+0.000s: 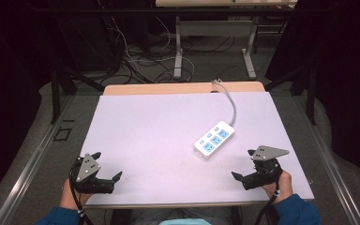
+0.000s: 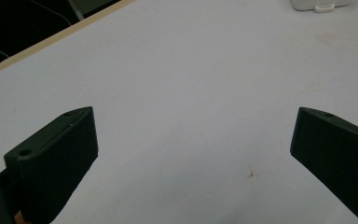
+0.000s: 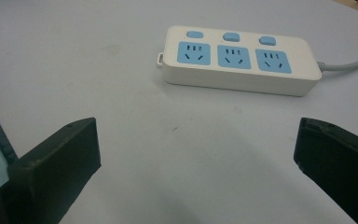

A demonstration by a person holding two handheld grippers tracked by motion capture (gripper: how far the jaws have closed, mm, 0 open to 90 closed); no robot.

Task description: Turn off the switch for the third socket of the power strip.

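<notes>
- High view, looking down on my workspace: a white table top (image 1: 168,136) with a tan wooden edge along its far side.
- A white power strip (image 1: 214,138) with three blue sockets lies flat on the table, at about 2 o'clock from the table's centre, set diagonally.
- Its grey cable (image 1: 231,101) runs from the strip's far end toward 12 o'clock and drops over the far edge.
- My left gripper (image 1: 108,166) sits at the near-left corner, about 7 o'clock, held in a hand with a blue sleeve. Its jaws are spread wide and hold nothing.
- My right gripper (image 1: 244,164) sits at the near-right, about 5 o'clock, also in a hand with a blue sleeve. Its jaws are spread wide and hold nothing.
- From the right gripper, the power strip is near, at roughly 11 o'clock, with bare table between them.
- Left gripper view: wide-apart black jaws over bare white table, with one end of the strip at the top edge, toward 1 o'clock.
- Right gripper view: the strip lies straight ahead at 12 o'clock, beyond the open jaws, showing three blue sockets and three blue switches.
</notes>
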